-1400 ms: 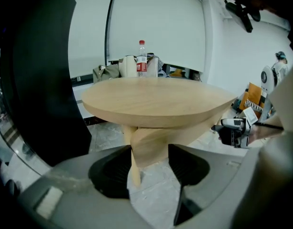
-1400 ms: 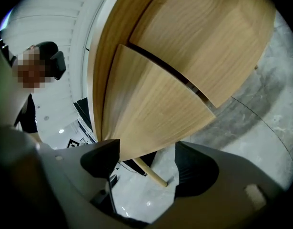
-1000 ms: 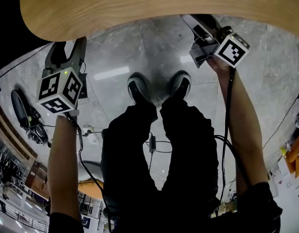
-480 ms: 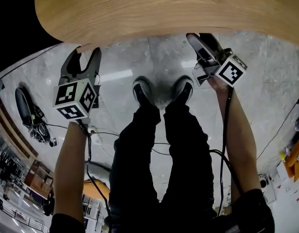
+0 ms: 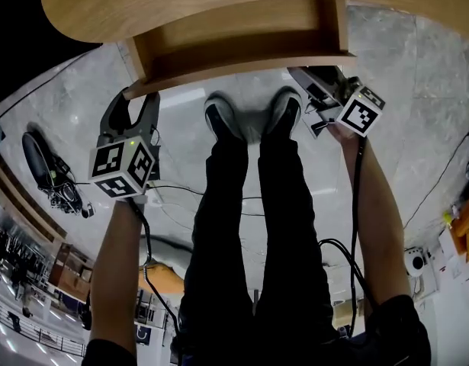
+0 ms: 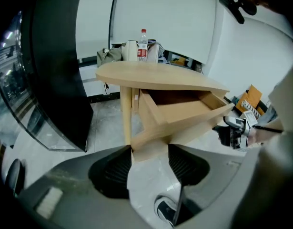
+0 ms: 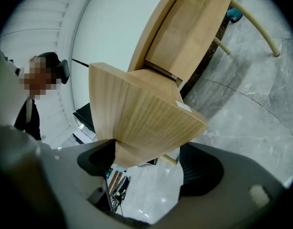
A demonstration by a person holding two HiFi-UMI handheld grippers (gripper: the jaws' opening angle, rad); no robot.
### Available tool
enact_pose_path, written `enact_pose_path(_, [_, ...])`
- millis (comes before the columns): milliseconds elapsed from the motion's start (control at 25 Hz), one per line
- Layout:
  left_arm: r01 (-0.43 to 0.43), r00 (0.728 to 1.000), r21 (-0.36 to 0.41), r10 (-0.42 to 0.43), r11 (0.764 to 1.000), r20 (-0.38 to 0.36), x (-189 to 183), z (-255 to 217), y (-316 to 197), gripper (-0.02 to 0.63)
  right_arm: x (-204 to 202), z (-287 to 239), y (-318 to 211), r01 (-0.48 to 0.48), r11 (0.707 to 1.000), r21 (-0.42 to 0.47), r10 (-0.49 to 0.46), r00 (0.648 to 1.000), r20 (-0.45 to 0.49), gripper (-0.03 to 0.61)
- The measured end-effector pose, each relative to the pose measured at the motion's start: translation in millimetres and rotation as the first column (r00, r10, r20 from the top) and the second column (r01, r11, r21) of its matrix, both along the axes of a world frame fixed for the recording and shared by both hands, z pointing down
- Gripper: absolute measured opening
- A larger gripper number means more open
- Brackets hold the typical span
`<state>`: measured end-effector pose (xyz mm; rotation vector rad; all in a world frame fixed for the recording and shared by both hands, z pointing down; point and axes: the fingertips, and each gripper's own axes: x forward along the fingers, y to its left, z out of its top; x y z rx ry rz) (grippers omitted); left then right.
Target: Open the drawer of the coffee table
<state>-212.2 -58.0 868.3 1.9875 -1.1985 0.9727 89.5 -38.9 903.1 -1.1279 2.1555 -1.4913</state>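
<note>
The wooden coffee table point(image 5: 219, 6) fills the top of the head view, with its drawer point(image 5: 242, 48) pulled out toward me and showing an empty inside. My left gripper point(image 5: 133, 101) is at the drawer's left front corner. In the left gripper view that corner point(image 6: 148, 144) fills the gap between the pads of the left gripper point(image 6: 149, 156). My right gripper point(image 5: 310, 78) is at the right front corner. There the drawer front point(image 7: 136, 113) sits between the very wide jaws of the right gripper point(image 7: 146, 168), which widened a little within the last second.
My legs and shoes point(image 5: 219, 120) stand on the grey tiled floor just below the drawer. Cables and a black bag point(image 5: 36, 170) lie at the left. A bottle point(image 6: 143, 44) and clutter stand behind the table. A black panel point(image 6: 55, 66) is at its left, and a person point(image 7: 36, 104) stands nearby.
The drawer has slid out from under the table top toward me. Both grippers moved back with it, down the picture, staying at its front corners.
</note>
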Motion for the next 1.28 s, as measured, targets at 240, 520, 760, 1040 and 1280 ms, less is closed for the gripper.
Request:
enact_pose_path(240, [-0.001,1.000,-0.045,0.001,0.999,0.001,-1.1,16.7,20.6,0.250,11.3,15.4,26.8,-0.014,0.996,-0.092,0.001,0.990,-0.142,0.387])
enact_pose_path(520, [-0.009,1.000,-0.046,0.010,0.999,0.017,0.2,18.3,18.2,0.253,48.3,5.4,42.9,0.190,0.972,-0.140,-0.236,0.811,-0.535,0.378])
enact_pose_path(760, [0.003,0.999,-0.064,0.001,0.998,0.049,-0.1,18.5,18.3,0.253,56.0,-25.6,21.0,0.332,0.935,-0.129,-0.319,0.619,-0.718,0.327])
enact_pose_path(1040, [-0.018,0.997,-0.073,0.024,0.997,0.080,1.9,21.0,18.9,0.253,44.1,-23.1,18.8,0.317,0.934,-0.162,-0.321,0.550,-0.771,0.264])
enact_pose_path(1280, [0.007,0.998,-0.069,-0.002,0.998,0.063,1.1,13.3,20.3,0.253,42.3,-29.2,22.9,0.310,0.934,-0.175,-0.327,0.551,-0.768,0.259])
